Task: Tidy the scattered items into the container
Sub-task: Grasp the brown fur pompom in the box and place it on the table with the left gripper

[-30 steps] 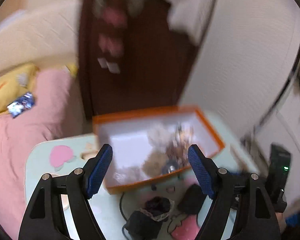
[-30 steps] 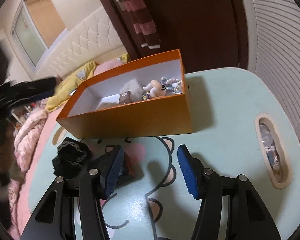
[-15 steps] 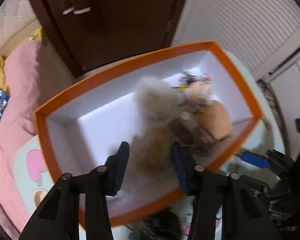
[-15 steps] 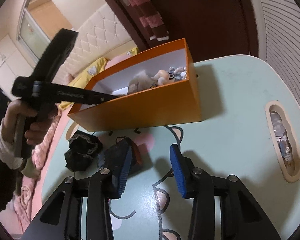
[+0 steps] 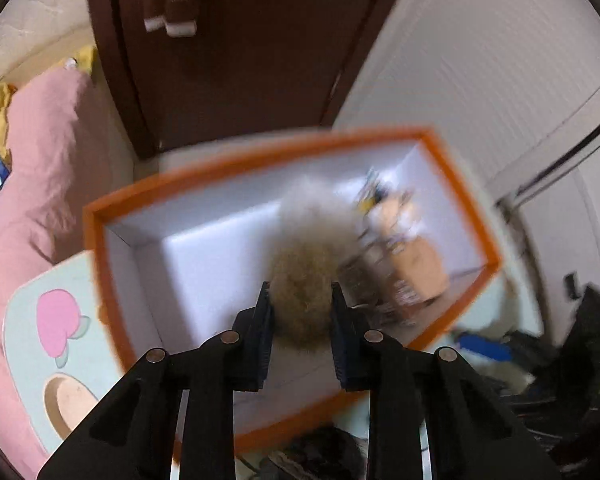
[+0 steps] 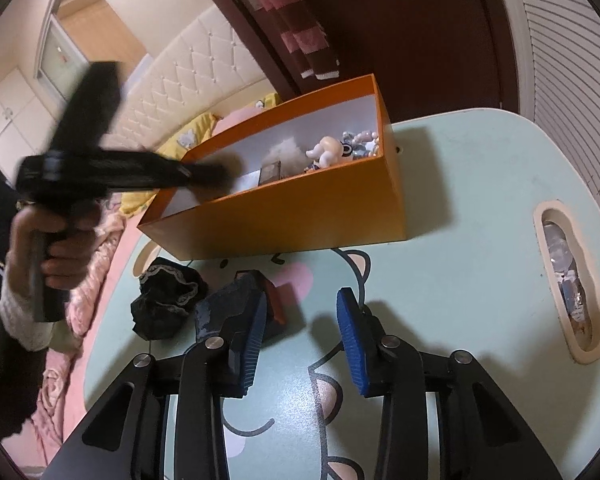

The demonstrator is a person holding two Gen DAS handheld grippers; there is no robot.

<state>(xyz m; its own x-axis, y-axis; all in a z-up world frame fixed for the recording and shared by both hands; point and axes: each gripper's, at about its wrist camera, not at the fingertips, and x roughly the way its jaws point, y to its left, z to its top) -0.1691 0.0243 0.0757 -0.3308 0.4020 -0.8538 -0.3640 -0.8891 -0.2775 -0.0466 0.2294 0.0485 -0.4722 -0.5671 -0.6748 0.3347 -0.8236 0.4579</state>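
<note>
We are pinching a tan fluffy pompom (image 5: pixel 304 300) between the pads of the left gripper (image 5: pixel 302 334), holding it over the open orange cardboard box (image 5: pixel 100 264) at the frame's centre. Our right gripper (image 6: pixel 302 344) is hanging spread above the mint cartoon-printed table (image 6: pixel 460 280), beside a dark blue cloth bundle (image 6: pixel 224 308) at lower left.

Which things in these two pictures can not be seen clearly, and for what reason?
- Left wrist view: the small items in the orange box are motion-blurred; only the fluffy pompom in the left claw reads.
- Right wrist view: the box's near wall hides its floor.
- Right wrist view: the dark blue item is partly behind the right claw.
</note>
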